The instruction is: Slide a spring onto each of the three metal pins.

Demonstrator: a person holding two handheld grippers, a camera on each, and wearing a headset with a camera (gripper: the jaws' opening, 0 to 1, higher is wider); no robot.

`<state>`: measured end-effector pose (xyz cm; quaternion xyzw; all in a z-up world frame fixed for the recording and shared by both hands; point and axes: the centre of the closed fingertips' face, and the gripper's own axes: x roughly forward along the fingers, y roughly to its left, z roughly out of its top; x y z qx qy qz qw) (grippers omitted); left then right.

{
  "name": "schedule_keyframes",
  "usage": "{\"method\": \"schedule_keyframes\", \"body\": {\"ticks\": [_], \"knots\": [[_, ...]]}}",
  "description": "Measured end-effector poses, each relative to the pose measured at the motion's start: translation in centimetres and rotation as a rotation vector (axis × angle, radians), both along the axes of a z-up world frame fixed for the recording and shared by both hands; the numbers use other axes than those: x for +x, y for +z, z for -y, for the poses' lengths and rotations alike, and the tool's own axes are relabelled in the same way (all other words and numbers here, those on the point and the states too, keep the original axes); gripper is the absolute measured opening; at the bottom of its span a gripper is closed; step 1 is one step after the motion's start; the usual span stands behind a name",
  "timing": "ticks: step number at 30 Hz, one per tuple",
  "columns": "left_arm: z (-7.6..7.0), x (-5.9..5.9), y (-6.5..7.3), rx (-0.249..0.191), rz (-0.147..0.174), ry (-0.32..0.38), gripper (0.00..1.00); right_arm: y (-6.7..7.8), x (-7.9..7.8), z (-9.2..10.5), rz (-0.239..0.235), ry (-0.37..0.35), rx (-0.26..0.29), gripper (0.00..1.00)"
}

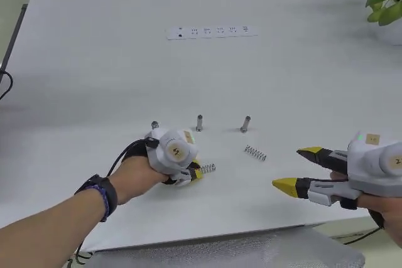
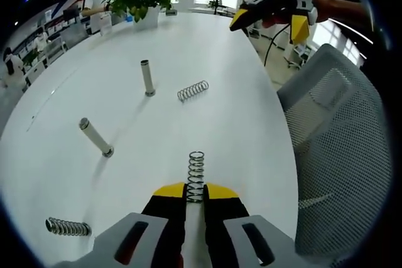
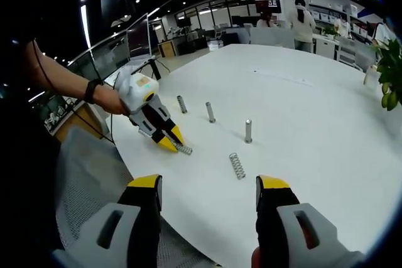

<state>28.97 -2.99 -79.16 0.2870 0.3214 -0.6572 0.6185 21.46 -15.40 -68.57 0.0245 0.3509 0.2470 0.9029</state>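
One of three looks done. In the right gripper view the left pin shows coils along its length, so it seems to wear its spring already. In the head view its top peeks out just behind the left gripper.

The middle pin and right pin stand bare and upright.

The left gripper's jaws are pinched narrow on one end of the second spring, which sticks out ahead of them, low over the table at about 6 o'clock from the middle pin.

The third spring lies loose on the table at 5 o'clock from the right pin, near it.

The right gripper hovers at 3 o'clock of that spring, jaws wide and empty.

Left to do, by my reading: seat the held spring, then pick up and seat the loose one.
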Motion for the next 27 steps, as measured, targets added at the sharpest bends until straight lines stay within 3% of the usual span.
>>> {"method": "schedule_keyframes", "body": {"ticks": [12,27], "knots": [[-0.4,-0.4,0.2,0.008,-0.018,0.003,0.02,0.0,-0.1,0.2,0.002,-0.008,0.006,0.58],[-1.6,0.2,2.2,-0.027,-0.008,0.028,0.02,0.0,0.2,-0.3,0.006,0.009,0.013,0.58]]}}
